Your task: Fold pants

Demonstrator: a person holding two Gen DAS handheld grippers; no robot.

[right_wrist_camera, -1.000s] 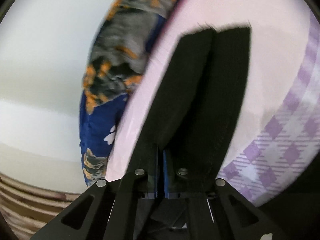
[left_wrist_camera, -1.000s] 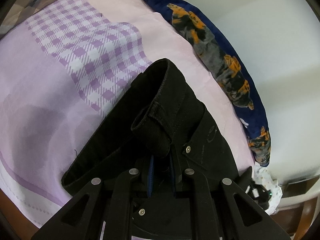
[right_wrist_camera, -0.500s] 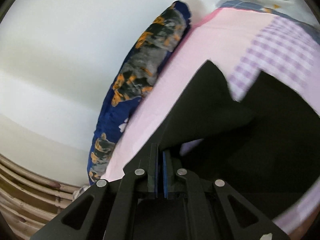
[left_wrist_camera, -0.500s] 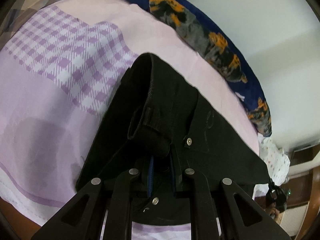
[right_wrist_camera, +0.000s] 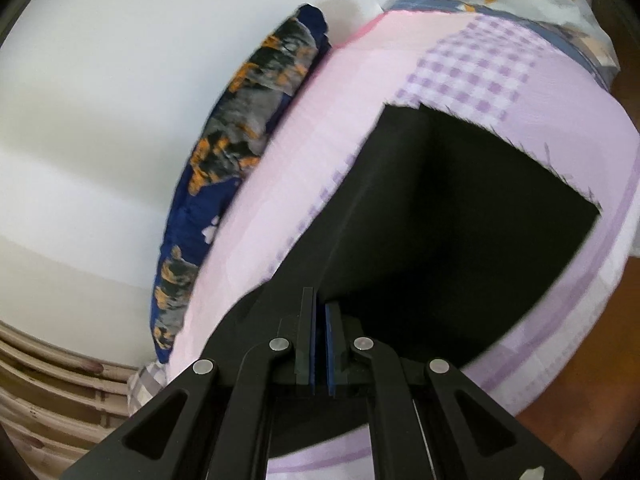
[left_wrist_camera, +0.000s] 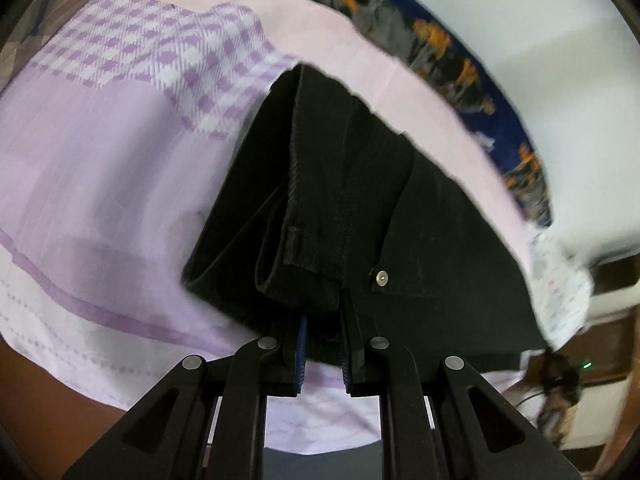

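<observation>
Black pants [left_wrist_camera: 352,200] hang over a pink and lilac bed sheet [left_wrist_camera: 100,168]. In the left wrist view my left gripper [left_wrist_camera: 323,344] is shut on the bunched waistband, with a belt loop and a metal rivet [left_wrist_camera: 382,276] just above the pads. In the right wrist view my right gripper [right_wrist_camera: 320,344] is shut on a thin edge of the same black pants [right_wrist_camera: 460,240], whose leg end with a frayed hem stretches away over the sheet [right_wrist_camera: 320,128]. The cloth between the right pads is barely visible.
A navy pillow with orange and grey print [left_wrist_camera: 452,64] [right_wrist_camera: 244,140] lies along the white wall at the bed's far side. A white dotted cloth [left_wrist_camera: 560,276] sits at the bed's end. Wooden slats [right_wrist_camera: 52,400] show at lower left in the right wrist view.
The right gripper rose and pulled back, lifting the leg end so the pants spread wide below it. The left gripper rolled and shifted, and the waistband now hangs more upright.
</observation>
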